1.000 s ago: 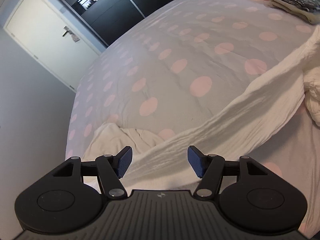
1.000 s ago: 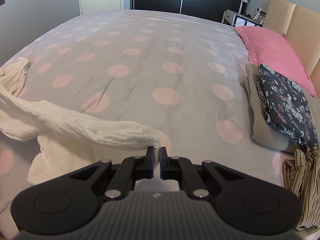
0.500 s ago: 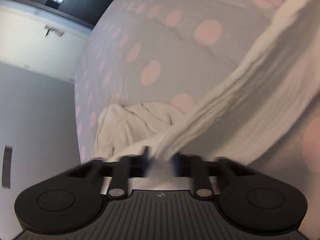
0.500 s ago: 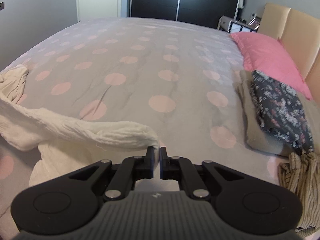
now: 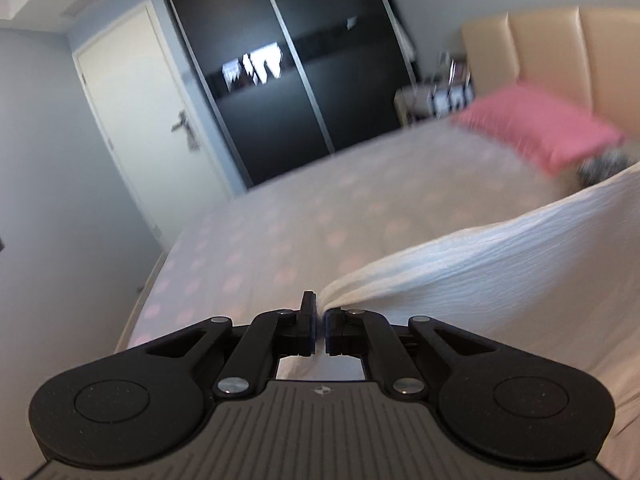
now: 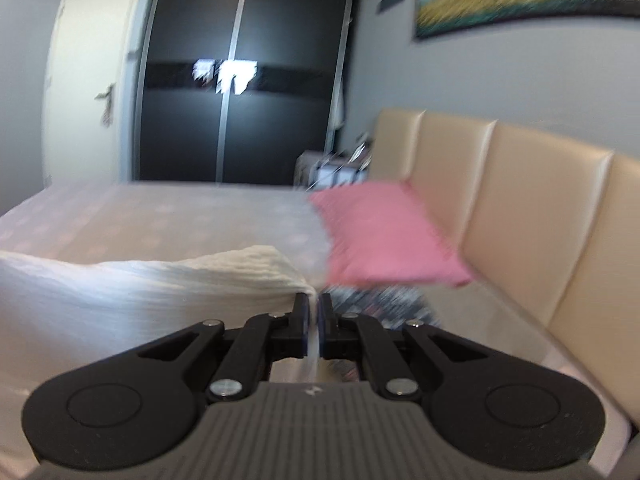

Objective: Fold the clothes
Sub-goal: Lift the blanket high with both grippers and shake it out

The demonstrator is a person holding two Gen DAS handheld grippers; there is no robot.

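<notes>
A white crinkled garment (image 5: 480, 256) is held up above the bed between both grippers. My left gripper (image 5: 319, 320) is shut on one end of it, and the cloth stretches away to the right. My right gripper (image 6: 314, 316) is shut on the other end of the white garment (image 6: 140, 296), which spreads to the left. Both views are tilted up and blurred by motion. The lower part of the garment is hidden below the grippers.
The bed (image 5: 320, 220) has a grey cover with pink dots. A pink pillow (image 6: 380, 236) lies against the beige headboard (image 6: 520, 208). A dark patterned folded cloth (image 6: 372, 304) lies just beyond the right gripper. Black wardrobe doors (image 5: 288, 92) and a white door (image 5: 132, 120) stand behind.
My left gripper closed on the white garment. Both grippers then rose and tilted up, lifting the garment off the bed.
</notes>
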